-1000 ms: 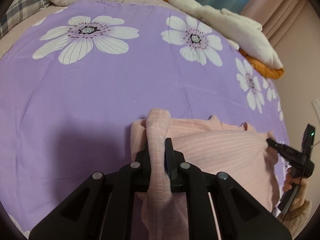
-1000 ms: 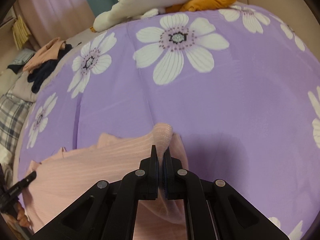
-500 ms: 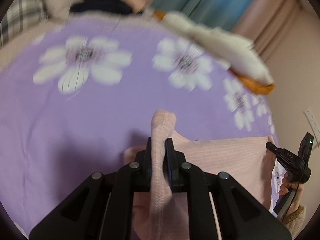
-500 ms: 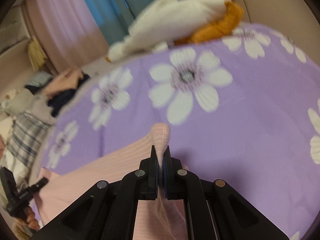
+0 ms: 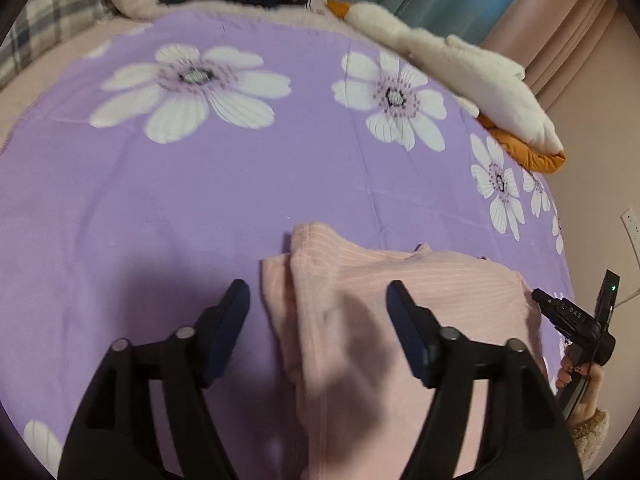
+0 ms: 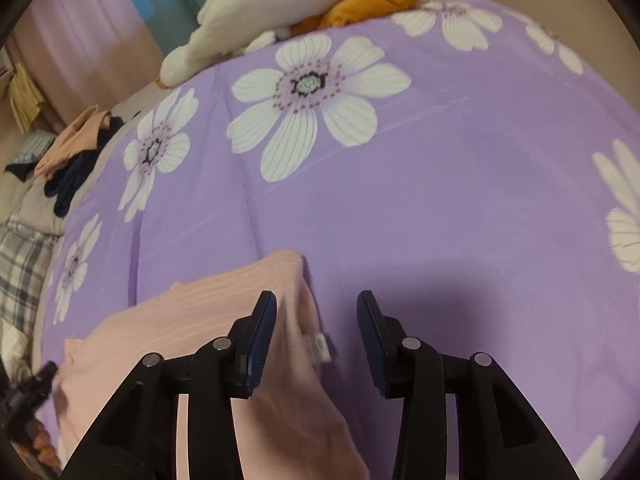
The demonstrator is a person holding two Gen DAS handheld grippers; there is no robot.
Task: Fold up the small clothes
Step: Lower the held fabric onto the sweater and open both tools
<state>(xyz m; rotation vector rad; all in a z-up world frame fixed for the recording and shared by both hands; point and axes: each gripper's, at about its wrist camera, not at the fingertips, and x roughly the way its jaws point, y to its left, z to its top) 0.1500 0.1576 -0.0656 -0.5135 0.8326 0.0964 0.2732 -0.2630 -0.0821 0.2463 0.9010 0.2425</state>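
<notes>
Purple flowered bedspread; pink garment flat; white plush at edge

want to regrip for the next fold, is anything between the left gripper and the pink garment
Nothing visible. The left gripper has just been opening; the pink garment lies loose between its fingers on the purple sheet, with nothing on top of it.

The left gripper, black with dark blue pads, tilts downward, its jaws having just swung wide apart with nothing pressed between them. The right gripper, of the same make, also points down; its jaws have just parted to a narrower gap and clamp nothing. From the left wrist view, a hand in a fuzzy tan cuff holds the right gripper's handle.
</notes>
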